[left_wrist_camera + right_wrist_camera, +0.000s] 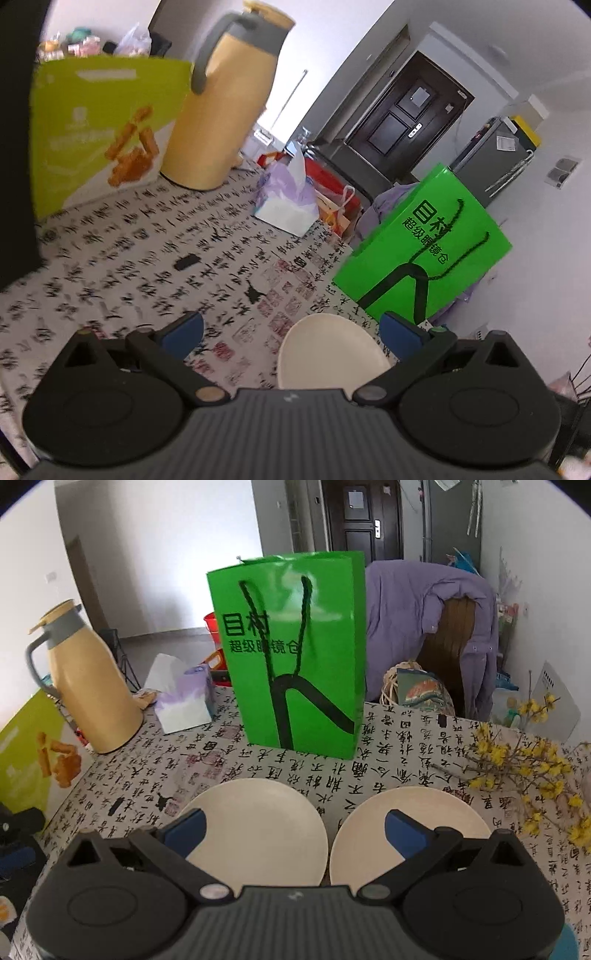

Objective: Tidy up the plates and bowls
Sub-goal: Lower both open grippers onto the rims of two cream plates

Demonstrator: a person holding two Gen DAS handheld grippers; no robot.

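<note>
Two cream plates sit side by side on the calligraphy-print tablecloth [406, 746], and the right gripper [293, 829] hangs just above them with its jaws spread wide, holding nothing: one blue-padded finger is over the left plate [258, 823], the other over the right plate [421, 812]. The plates lie flat, rims very close together with only a thin strip of cloth between. Just behind them stands a bright green paper bag [295, 653], upright, rope handles hanging down its front. To its left there is a tissue box [184, 701], then a yellow thermos jug [88, 686] with a grey handle, and a yellow-green snack box [33, 753] at the edge. Yellow blossom twigs [524, 760] lie on the cloth off to the right. Over on the other side, the left gripper [291, 334] is tilted and hovering, jaws equally wide and empty, with one cream plate [328, 354] showing low between its fingers, nearer the right-hand finger. The motion-blurred cloth stretches ahead toward the jug and tissue box.
</note>
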